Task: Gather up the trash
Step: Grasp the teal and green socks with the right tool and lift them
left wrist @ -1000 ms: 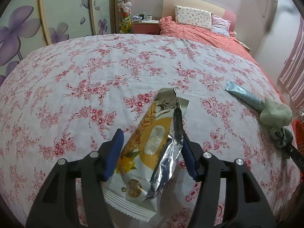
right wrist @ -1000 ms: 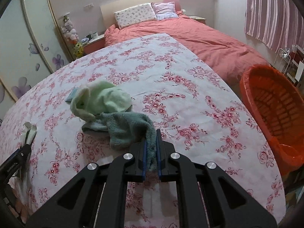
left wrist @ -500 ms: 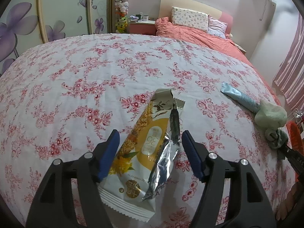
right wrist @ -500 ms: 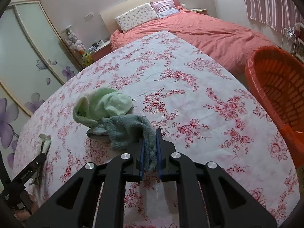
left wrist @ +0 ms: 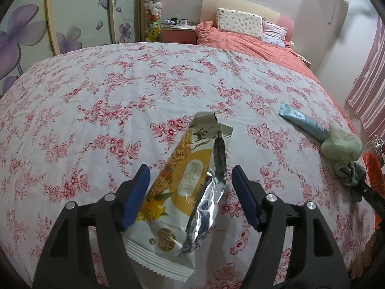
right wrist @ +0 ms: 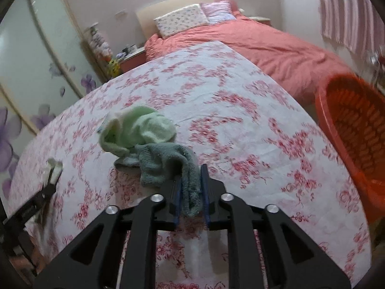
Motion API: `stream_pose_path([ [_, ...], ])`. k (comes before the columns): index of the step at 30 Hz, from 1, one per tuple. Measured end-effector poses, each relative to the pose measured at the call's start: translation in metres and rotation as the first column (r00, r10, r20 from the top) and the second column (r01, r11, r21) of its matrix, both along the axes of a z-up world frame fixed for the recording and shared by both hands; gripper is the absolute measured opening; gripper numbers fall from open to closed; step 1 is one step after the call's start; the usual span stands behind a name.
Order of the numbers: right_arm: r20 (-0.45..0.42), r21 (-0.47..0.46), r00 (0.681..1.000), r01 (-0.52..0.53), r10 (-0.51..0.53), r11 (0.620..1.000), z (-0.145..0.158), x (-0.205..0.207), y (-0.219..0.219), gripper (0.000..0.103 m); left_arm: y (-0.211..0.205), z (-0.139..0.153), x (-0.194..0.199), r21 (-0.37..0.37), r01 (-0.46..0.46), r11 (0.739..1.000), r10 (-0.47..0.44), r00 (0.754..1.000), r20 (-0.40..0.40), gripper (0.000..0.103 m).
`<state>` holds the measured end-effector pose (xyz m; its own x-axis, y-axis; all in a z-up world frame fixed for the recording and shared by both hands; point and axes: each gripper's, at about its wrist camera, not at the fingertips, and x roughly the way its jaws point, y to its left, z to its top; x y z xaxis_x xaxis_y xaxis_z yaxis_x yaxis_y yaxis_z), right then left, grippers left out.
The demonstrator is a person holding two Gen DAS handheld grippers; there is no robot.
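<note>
Lying flat: a wrapper (left wrist: 185, 192), torn open at its far end, yellow print and silver foil lining showing, on the flowered sheet (left wrist: 96, 96).
Left gripper (left wrist: 190, 192): jaws wide apart, straddling the wrapper; the left pad sits right at the wrapper's edge, the right pad stands clear of the foil. It grips nothing.
Tube (left wrist: 303, 120): pale blue, flat on the sheet to the right of the wrapper, its near end tucked against the green sock.
Socks: a light green sock (right wrist: 139, 130) bunched up, touching a grey-green sock (right wrist: 168, 163) that trails toward the right gripper.
Right gripper (right wrist: 191, 192): jaws narrow and opening; the grey-green sock's end hangs between the blue pads, slack, a little gap on each side, so the pads no longer pinch it.
Basket (right wrist: 356, 130): orange, slatted, off the sheet's right edge, well apart from the socks.
Behind: a coral duvet (right wrist: 264, 41) with two pillows (right wrist: 182, 21) at the headboard, beyond the sheet.
Far left: wardrobe doors (left wrist: 72, 19) painted with purple flowers.
</note>
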<state>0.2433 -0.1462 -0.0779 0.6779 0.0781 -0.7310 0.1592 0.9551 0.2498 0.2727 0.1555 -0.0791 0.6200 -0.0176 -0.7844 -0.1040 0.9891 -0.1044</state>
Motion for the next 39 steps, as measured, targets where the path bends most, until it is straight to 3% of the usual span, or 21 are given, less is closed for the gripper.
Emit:
stream_pose_path([
  [1, 0.004, -0.004, 1.000, -0.014, 0.014, 1.000, 0.002, 0.001, 0.000, 0.044, 0.000, 0.000, 0.000, 0.000, 0.000, 1.000, 0.000, 1.000, 0.000, 0.069],
  [3, 0.010, -0.019, 1.000, -0.028, 0.029, 0.999, 0.006, 0.004, 0.001, 0.050, 0.000, 0.000, 0.000, 0.000, -0.001, 1.000, 0.001, 1.000, 0.000, 0.069],
  [8, -0.004, -0.053, 0.992, -0.124, 0.124, 0.991, 0.014, 0.008, 0.006, 0.050, 0.000, 0.000, 0.000, 0.001, -0.001, 1.000, 0.001, 1.000, 0.000, 0.069],
  [10, -0.017, -0.069, 0.983, -0.183, 0.182, 0.981, 0.018, 0.002, 0.006, 0.055, 0.000, 0.000, 0.000, 0.000, -0.001, 1.000, 0.001, 1.000, 0.000, 0.069],
  [23, -0.038, -0.102, 0.976, -0.218, 0.215, 0.971, 0.008, 0.017, 0.033, 0.060, -0.002, -0.001, 0.000, 0.007, 0.002, 1.000, -0.002, 1.000, -0.002, 0.070],
  [32, -0.020, -0.099, 0.971, -0.238, 0.237, 0.966, 0.003, 0.019, 0.047, 0.034, -0.003, -0.002, 0.000, 0.009, 0.003, 1.000, -0.003, 1.000, -0.003, 0.070],
  [34, -0.017, -0.100, 0.969, -0.247, 0.246, 0.964, 0.002, 0.019, 0.050, 0.017, -0.003, -0.002, 0.000, 0.007, 0.003, 1.000, -0.003, 1.000, -0.003, 0.070],
  [39, -0.034, -0.105, 0.977, -0.213, 0.210, 0.971, -0.001, 0.019, 0.048, 0.015, -0.003, -0.001, 0.000, 0.007, 0.003, 1.000, -0.003, 1.000, -0.003, 0.070],
])
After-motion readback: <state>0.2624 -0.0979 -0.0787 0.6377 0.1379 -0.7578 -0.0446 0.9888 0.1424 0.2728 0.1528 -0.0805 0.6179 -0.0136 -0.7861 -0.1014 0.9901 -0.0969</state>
